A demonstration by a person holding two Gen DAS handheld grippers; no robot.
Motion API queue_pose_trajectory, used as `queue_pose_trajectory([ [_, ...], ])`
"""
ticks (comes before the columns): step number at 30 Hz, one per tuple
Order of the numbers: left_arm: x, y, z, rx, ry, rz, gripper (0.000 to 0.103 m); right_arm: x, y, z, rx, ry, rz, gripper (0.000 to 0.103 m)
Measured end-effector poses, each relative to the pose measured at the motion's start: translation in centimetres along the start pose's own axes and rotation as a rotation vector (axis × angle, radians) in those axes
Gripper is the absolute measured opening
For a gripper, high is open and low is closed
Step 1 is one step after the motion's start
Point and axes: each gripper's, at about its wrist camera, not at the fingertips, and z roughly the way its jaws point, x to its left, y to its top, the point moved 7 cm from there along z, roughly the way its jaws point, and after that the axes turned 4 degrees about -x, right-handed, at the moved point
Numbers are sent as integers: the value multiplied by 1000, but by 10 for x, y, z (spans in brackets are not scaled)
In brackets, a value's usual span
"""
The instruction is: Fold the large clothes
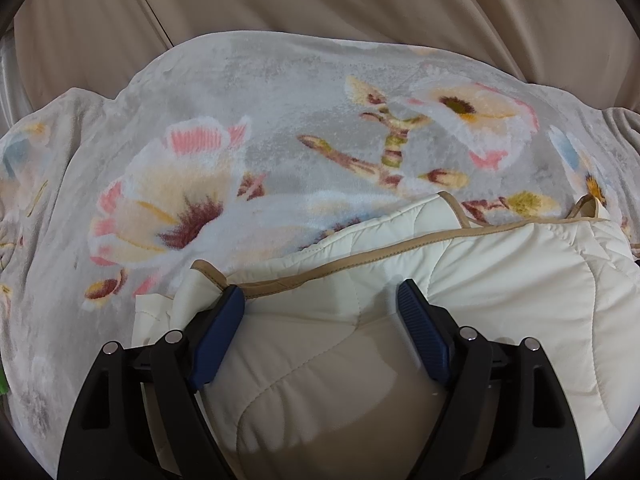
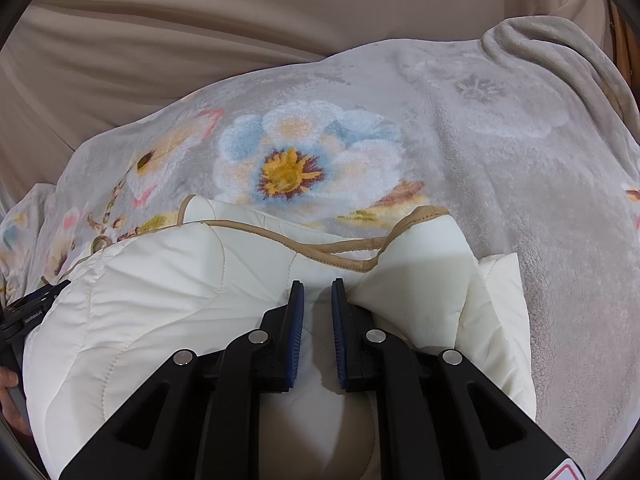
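A cream quilted garment with tan trim lies folded in thick layers on a grey floral blanket. My left gripper stands open over its near part; the left pad touches the tan edge, and nothing is pinched. In the right wrist view the same cream garment fills the foreground. My right gripper is nearly closed, its pads pinching a raised fold of the cream fabric near the trim. The left gripper shows at the left edge, with part of a hand below it.
The floral blanket spreads well beyond the garment on all sides and bunches into a ridge at the far right. Behind it runs smooth beige upholstery or sheet.
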Motion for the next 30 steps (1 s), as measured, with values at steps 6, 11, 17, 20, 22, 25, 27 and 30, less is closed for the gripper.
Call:
queue_pose_trajectory([
  [6, 1, 1, -1, 1, -3, -3, 77, -8, 8, -20, -94, 7, 55, 7],
  [11, 0, 1, -2, 0, -2, -5, 77, -18, 8, -39, -96, -41, 60, 8],
  [17, 1, 1, -2, -1, -4, -9, 77, -26, 0, -23, -36, -42, 90, 5],
  [20, 1, 1, -2, -1, -7, -12, 78, -26, -4, -18, -32, -34, 105, 5],
  [22, 1, 1, -3, -2, -7, -12, 78, -27, -6, -16, -31, -23, 116, 5],
  [25, 0, 0, -3, -1, -7, -11, 78, -27, -6, -18, -40, -15, 128, 4],
  [27, 0, 0, -3, -1, -8, -12, 78, -31, -1, -26, -73, -31, 149, 0],
  [30, 1, 0, -3, -1, -9, -13, 78, -40, 10, -41, -135, -71, 173, 0],
])
